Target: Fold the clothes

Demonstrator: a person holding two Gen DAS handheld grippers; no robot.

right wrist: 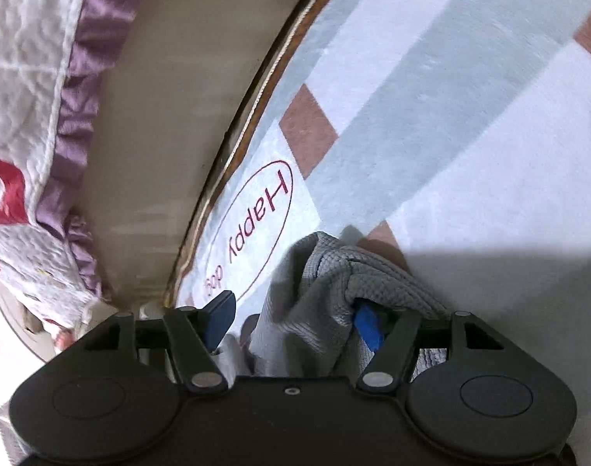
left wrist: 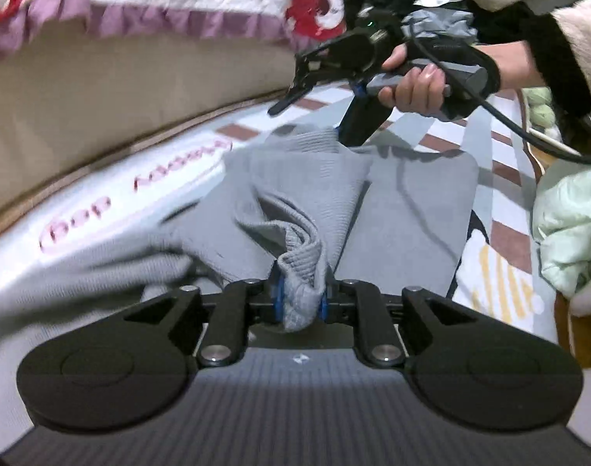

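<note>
Mid-fold: your left tool (left wrist: pixel 299 303) pinches a bunched edge of the grey knit garment (left wrist: pixel 307 194), which lies on the checked rug (left wrist: pixel 505 178). Your right tool (right wrist: pixel 291 322) has its fingers spread, with knit draped over one. Next, close it on that edge and carry both across. The mint garment (left wrist: pixel 571 217) crowds the rug's right edge; the quilt (right wrist: pixel 31 58) hangs beyond the far edge.

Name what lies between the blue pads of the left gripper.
A bunched fold of the grey knit garment is pinched between the pads of the left gripper. The left wrist view shows it.
</note>
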